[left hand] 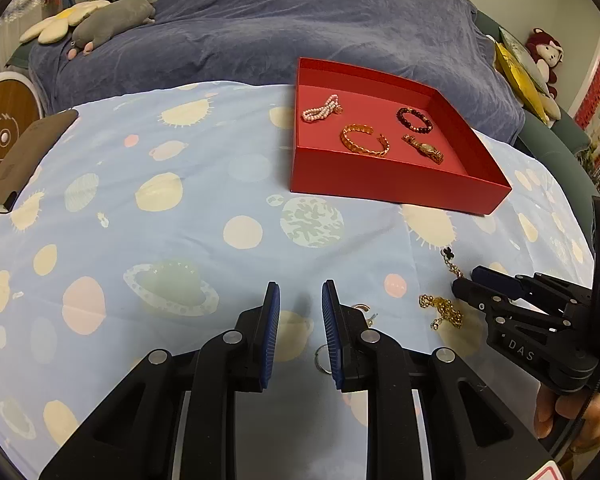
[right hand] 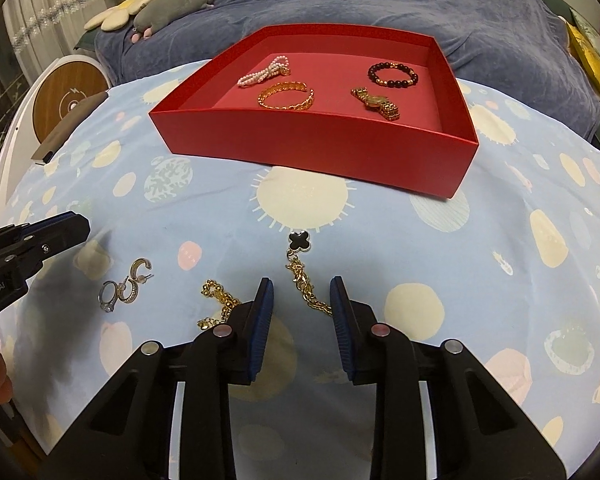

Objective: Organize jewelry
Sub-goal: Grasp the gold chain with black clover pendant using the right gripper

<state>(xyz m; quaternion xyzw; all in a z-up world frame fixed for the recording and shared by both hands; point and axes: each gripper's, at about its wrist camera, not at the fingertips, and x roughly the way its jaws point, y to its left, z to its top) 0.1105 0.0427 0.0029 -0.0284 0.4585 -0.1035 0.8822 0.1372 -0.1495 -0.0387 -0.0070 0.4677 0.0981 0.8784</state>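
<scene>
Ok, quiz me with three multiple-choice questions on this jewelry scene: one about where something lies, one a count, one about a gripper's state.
1. Where does the black clover pendant on its gold chain lie?
A. in the box
B. on the planet-print cloth, in front of the box
C. on the blue blanket

2. How many pieces lie in the shallow red cardboard box?
A. two
B. four
C. six

3. The right gripper is:
A. open, astride the chain
B. shut on the chain
C. shut, holding nothing

Answers: B, it lies on the cloth; B, pearl bracelet, gold cuff, dark bead bracelet, gold watch; A, a gap shows between its fingers.
</scene>
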